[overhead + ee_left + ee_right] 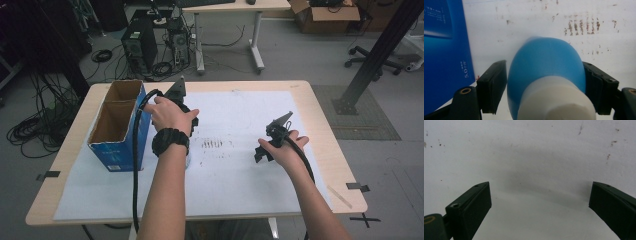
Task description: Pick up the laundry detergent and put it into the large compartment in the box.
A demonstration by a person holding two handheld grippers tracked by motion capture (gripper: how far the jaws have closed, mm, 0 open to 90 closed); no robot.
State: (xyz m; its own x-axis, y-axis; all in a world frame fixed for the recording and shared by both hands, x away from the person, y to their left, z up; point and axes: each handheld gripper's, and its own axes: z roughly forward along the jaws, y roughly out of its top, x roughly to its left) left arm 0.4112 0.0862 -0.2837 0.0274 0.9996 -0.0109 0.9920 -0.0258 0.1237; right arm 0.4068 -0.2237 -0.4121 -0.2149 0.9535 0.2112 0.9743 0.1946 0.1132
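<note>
The left gripper [544, 85] straddles the blue-and-white bottle [549, 82], just right of the blue box [117, 125]; its pads seem nearly touching — finish closing squarely, lift straight; the right gripper [540, 205] gapes wide, holding nothing.

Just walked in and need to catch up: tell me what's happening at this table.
A person works at a paper-covered table with a gripper in each hand. The left gripper has a blue and white bottle between its jaws, right pad against it, a slight gap at the left, beside a blue cardboard box. The right gripper hangs open over bare paper, holding nothing.
</note>
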